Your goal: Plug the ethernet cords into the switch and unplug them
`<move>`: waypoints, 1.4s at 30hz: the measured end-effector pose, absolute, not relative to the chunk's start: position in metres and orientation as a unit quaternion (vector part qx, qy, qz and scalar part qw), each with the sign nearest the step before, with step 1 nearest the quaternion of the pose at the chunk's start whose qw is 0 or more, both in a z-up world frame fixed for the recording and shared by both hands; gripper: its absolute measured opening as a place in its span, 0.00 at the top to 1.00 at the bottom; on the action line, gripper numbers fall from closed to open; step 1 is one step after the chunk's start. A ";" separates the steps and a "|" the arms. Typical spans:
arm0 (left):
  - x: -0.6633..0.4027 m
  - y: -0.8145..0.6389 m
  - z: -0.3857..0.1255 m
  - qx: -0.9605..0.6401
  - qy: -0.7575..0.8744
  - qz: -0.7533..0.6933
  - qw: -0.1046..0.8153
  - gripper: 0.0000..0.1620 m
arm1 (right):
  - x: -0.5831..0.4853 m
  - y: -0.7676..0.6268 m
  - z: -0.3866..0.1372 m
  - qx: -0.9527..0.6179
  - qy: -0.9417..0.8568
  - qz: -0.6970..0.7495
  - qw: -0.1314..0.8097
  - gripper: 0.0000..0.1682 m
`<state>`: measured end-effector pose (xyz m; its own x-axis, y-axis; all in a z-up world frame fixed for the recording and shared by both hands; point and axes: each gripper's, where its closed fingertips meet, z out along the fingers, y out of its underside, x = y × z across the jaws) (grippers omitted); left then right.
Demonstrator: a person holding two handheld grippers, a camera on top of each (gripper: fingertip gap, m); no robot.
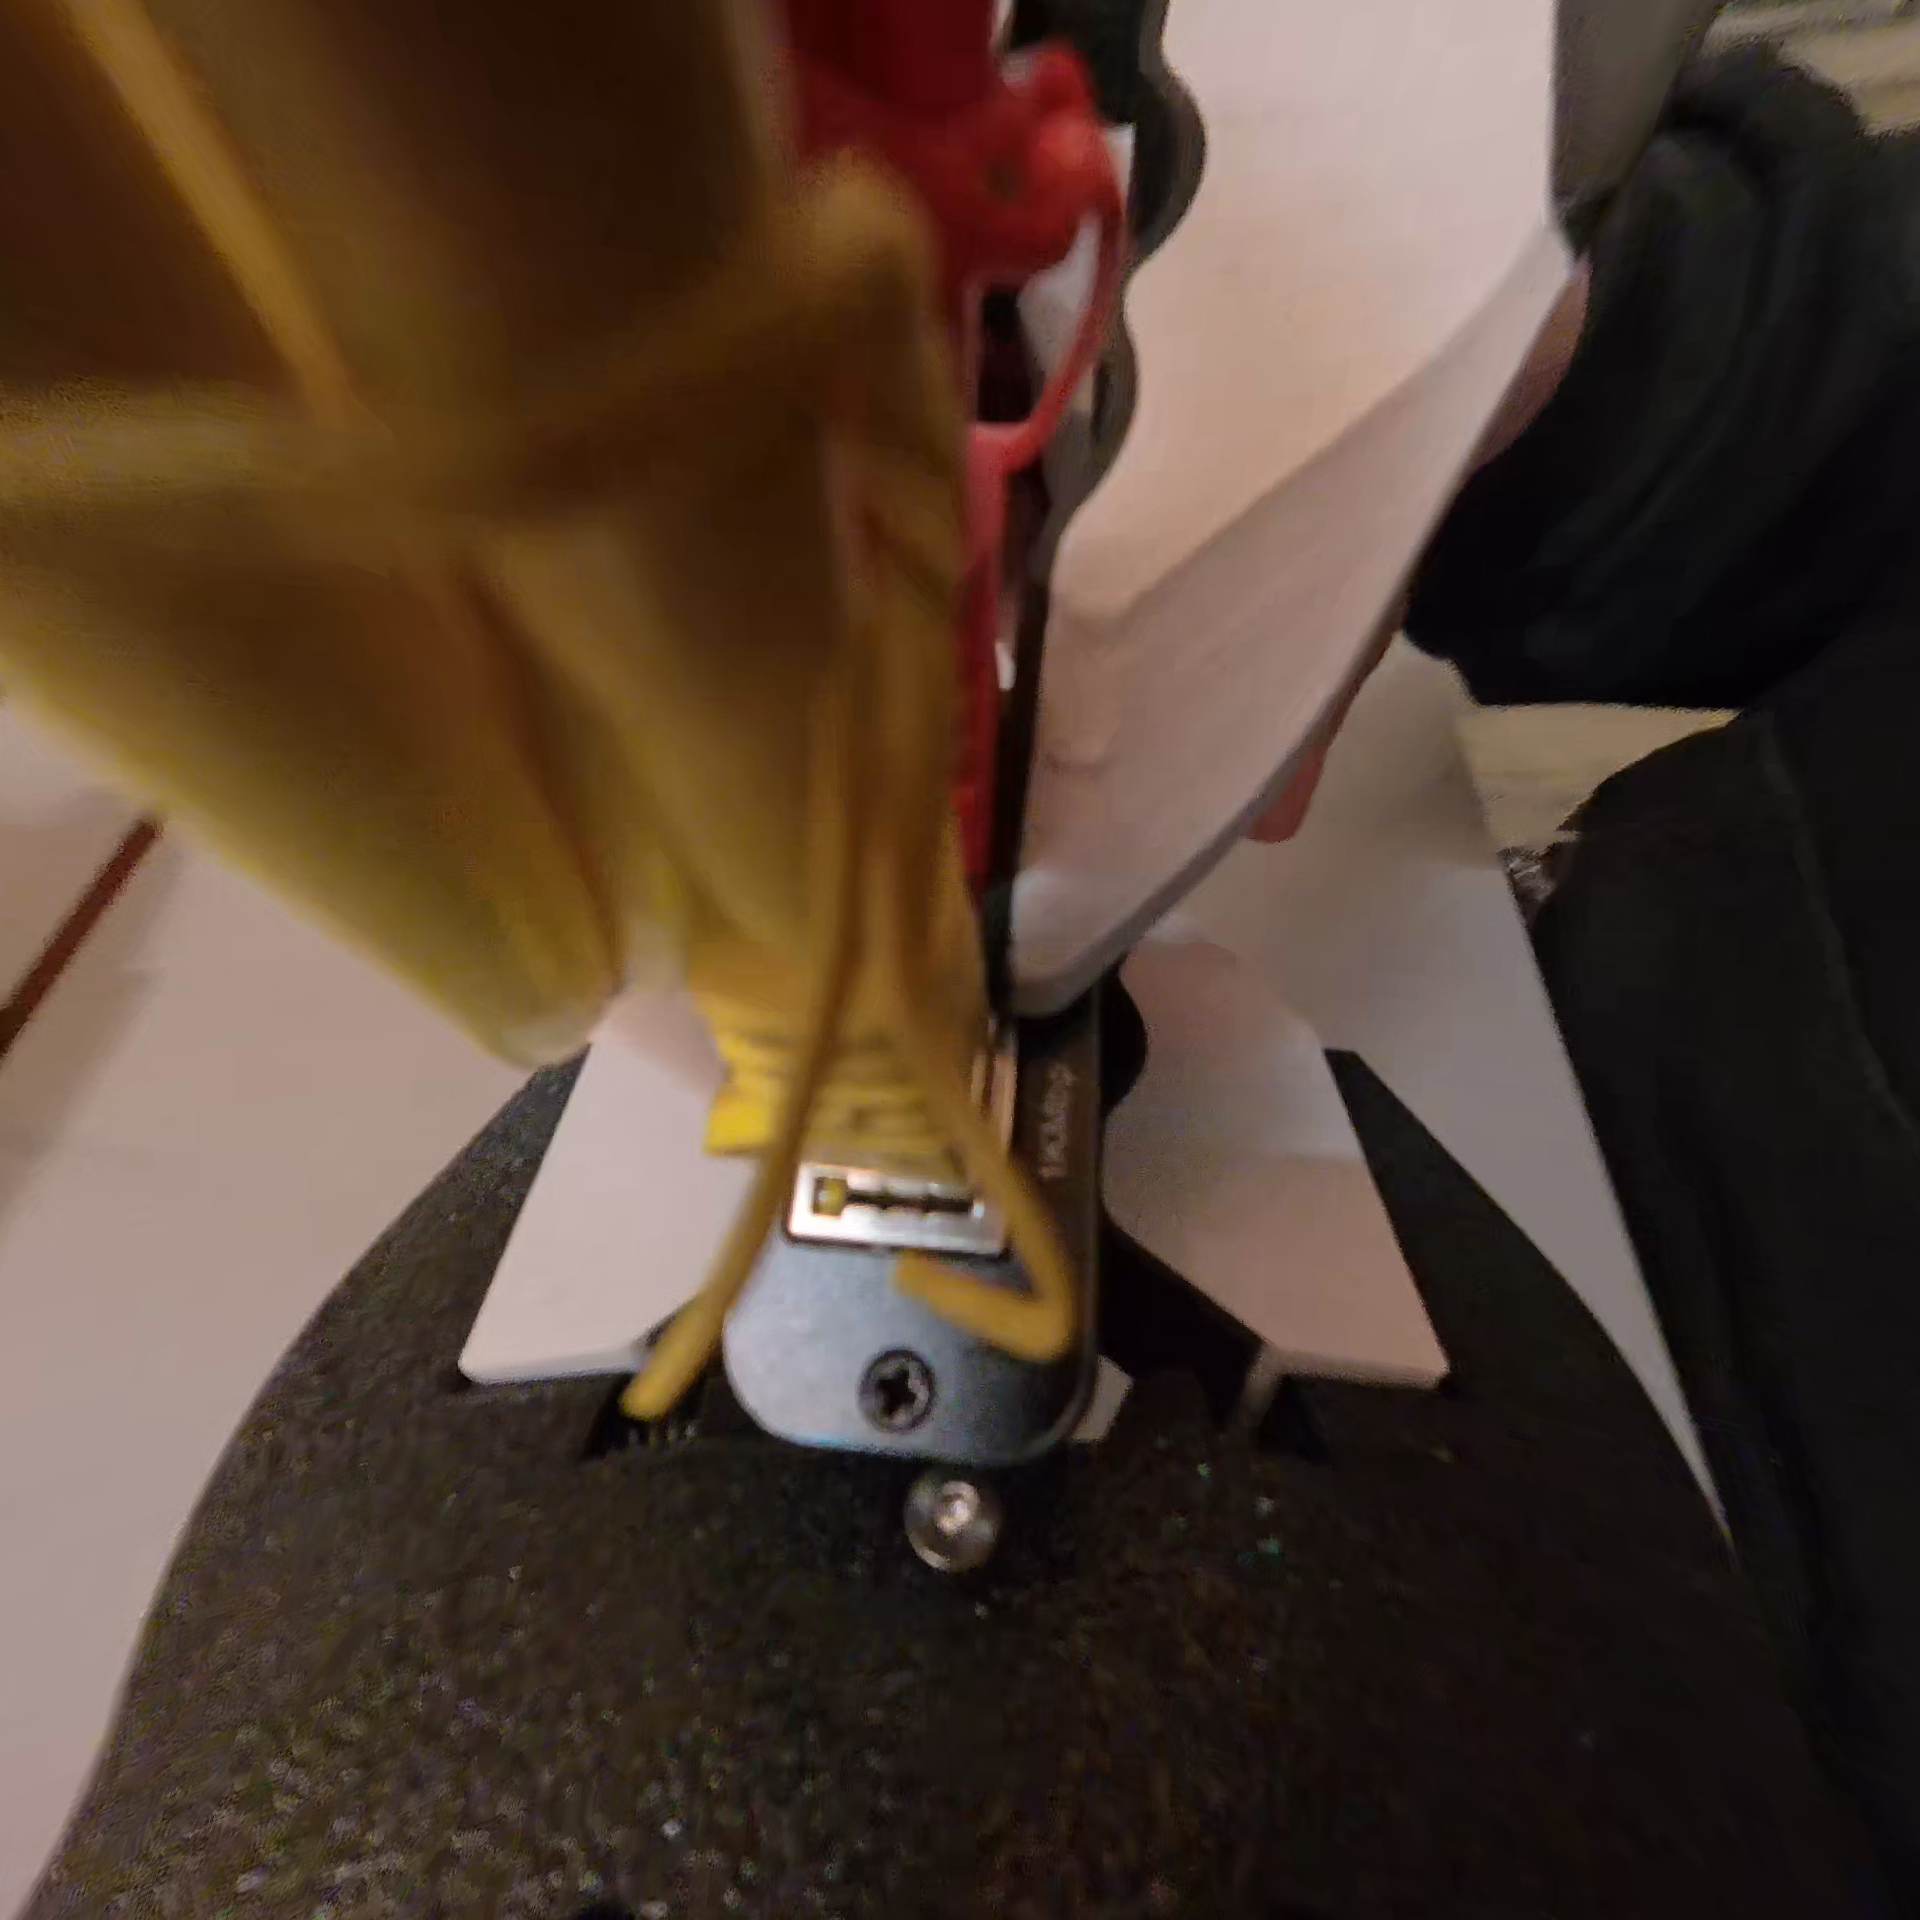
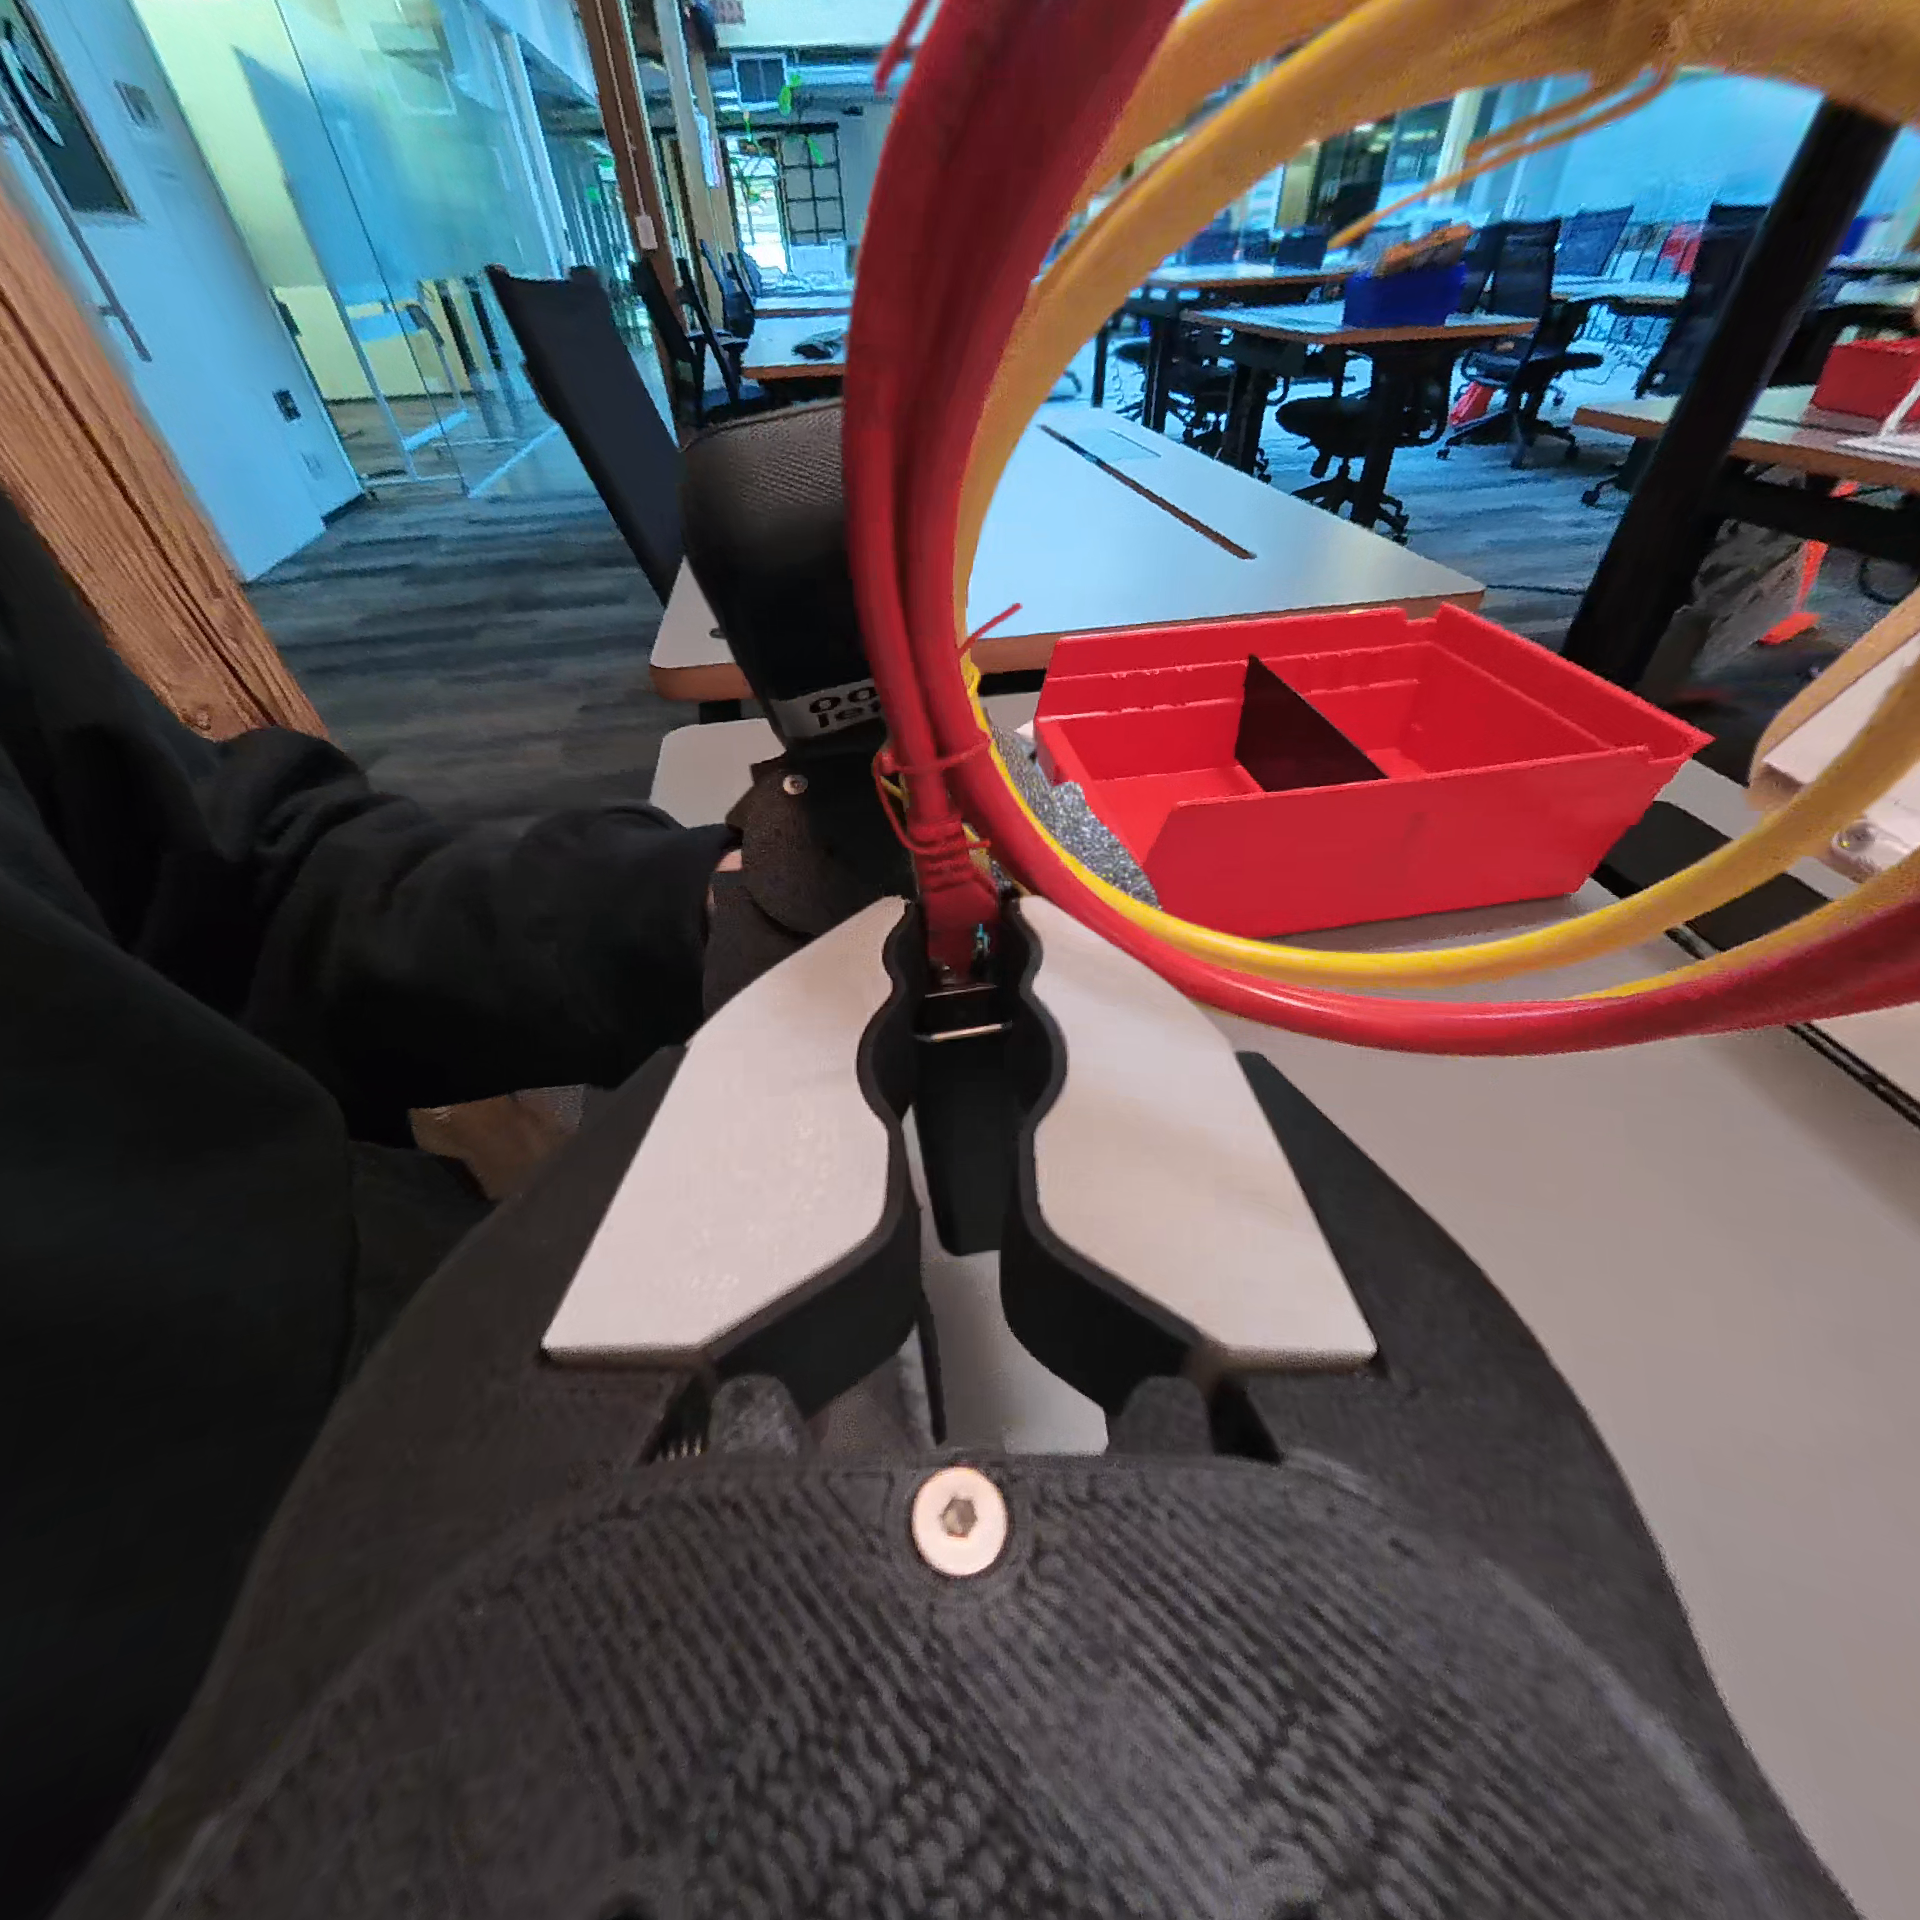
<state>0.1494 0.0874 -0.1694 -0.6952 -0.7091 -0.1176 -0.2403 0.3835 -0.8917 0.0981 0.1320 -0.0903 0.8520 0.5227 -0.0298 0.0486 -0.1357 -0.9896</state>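
**Two small printed spots**

Short white print runs along the dark edge of the switch (image 1: 1055,1122), which lies between the fingers of the left gripper (image 1: 914,1091). Just beyond the right gripper (image 2: 961,914), slightly to its left, a white label (image 2: 831,712) with black characters sits on a black rounded part (image 2: 769,582). The red cord (image 2: 904,520) cuts the label off.

Pale table (image 2: 1558,1195), red divided bin (image 2: 1351,790) on it

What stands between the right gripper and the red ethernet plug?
Nothing visible: the right gripper closes on the red plug where it meets the switch; the cable loops arc beyond it.
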 end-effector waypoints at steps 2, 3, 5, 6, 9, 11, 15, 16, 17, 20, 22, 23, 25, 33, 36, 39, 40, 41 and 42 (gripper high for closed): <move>0.151 0.094 -0.171 -0.292 0.800 -0.443 0.281 0.70 | 0.096 0.132 -0.092 -0.732 -0.187 0.185 0.628 0.92; 0.151 0.096 -0.171 -0.287 0.802 -0.436 0.291 0.70 | 0.095 0.132 -0.092 -0.731 -0.189 0.180 0.631 0.92; 0.153 0.100 -0.171 -0.287 0.800 -0.426 0.311 0.70 | 0.094 0.133 -0.092 -0.727 -0.173 0.191 0.636 0.92; 0.153 0.101 -0.170 -0.285 0.798 -0.425 0.317 0.70 | 0.093 0.133 -0.092 -0.726 -0.173 0.194 0.637 0.92; 0.153 0.096 -0.169 -0.288 0.785 -0.453 0.307 0.70 | 0.093 0.133 -0.092 -0.732 -0.180 0.171 0.635 0.92; 0.151 0.087 -0.163 -0.281 0.772 -0.490 0.291 0.71 | 0.091 0.132 -0.090 -0.732 -0.183 0.169 0.634 0.92; 0.157 0.093 -0.162 -0.267 0.762 -0.481 0.342 0.70 | 0.089 0.132 -0.092 -0.748 -0.196 0.129 0.621 0.92; 0.159 0.097 -0.162 -0.266 0.762 -0.465 0.364 0.70 | 0.087 0.132 -0.093 -0.749 -0.195 0.133 0.619 0.92; 0.160 0.100 -0.161 -0.265 0.763 -0.447 0.384 0.70 | 0.087 0.131 -0.093 -0.749 -0.192 0.137 0.619 0.92; 0.163 0.110 -0.159 -0.256 0.760 -0.406 0.438 0.70 | 0.084 0.130 -0.093 -0.751 -0.187 0.140 0.618 0.92; 0.162 0.113 -0.159 -0.252 0.759 -0.397 0.451 0.70 | 0.082 0.130 -0.094 -0.751 -0.185 0.143 0.618 0.92; 0.161 0.114 -0.160 -0.252 0.761 -0.394 0.450 0.70 | 0.082 0.131 -0.095 -0.750 -0.182 0.146 0.619 0.92; 0.159 0.110 -0.162 -0.260 0.763 -0.412 0.424 0.70 | 0.083 0.131 -0.096 -0.753 -0.182 0.137 0.617 0.92; 0.162 0.118 -0.160 -0.258 0.759 -0.386 0.457 0.70 | 0.082 0.132 -0.096 -0.757 -0.187 0.138 0.611 0.92; 0.161 0.120 -0.162 -0.262 0.761 -0.381 0.455 0.70 | 0.083 0.132 -0.097 -0.758 -0.180 0.149 0.610 0.92; 0.159 0.110 -0.167 -0.278 0.764 -0.425 0.398 0.71 | 0.087 0.134 -0.097 -0.760 -0.178 0.149 0.608 0.92; 0.157 0.106 -0.169 -0.281 0.767 -0.439 0.374 0.71 | 0.089 0.133 -0.098 -0.763 -0.181 0.146 0.603 0.91; 0.156 0.102 -0.170 -0.282 0.767 -0.453 0.355 0.71 | 0.091 0.133 -0.099 -0.766 -0.188 0.135 0.600 0.92; 0.156 0.100 -0.171 -0.283 0.767 -0.463 0.342 0.71 | 0.092 0.133 -0.099 -0.767 -0.190 0.134 0.598 0.92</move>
